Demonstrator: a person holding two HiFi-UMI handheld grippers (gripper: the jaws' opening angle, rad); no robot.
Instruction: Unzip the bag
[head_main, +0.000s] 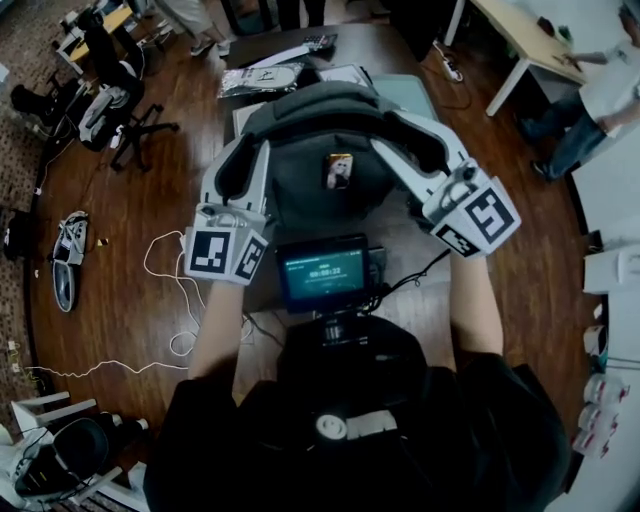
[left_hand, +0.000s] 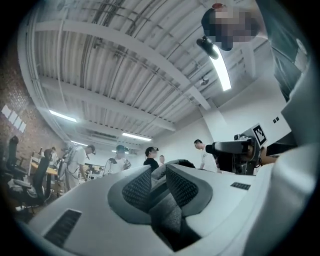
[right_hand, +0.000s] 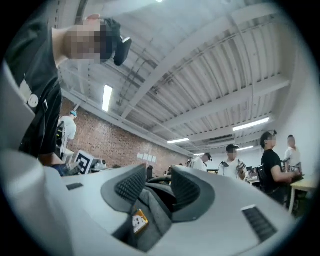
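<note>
Dark tabletop (head_main: 375, 45) carries the grey bag (head_main: 320, 160), upright between the two tools. Left gripper (left_hand: 159, 169) and right gripper (right_hand: 159, 176) each stand spread, pinching nothing, with bag fabric showing between the jaws. Closing blindly could nip cloth, not the unseen zip pull, and drag the unsteadied bag over.

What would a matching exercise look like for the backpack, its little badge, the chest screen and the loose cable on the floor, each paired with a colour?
Things:
1. backpack
2. badge
3. screen
4. cable

Colours:
A. white
B. glowing teal
C. grey
D. yellow-orange

Pairs: 1-C, 2-D, 3-B, 4-A.
</note>
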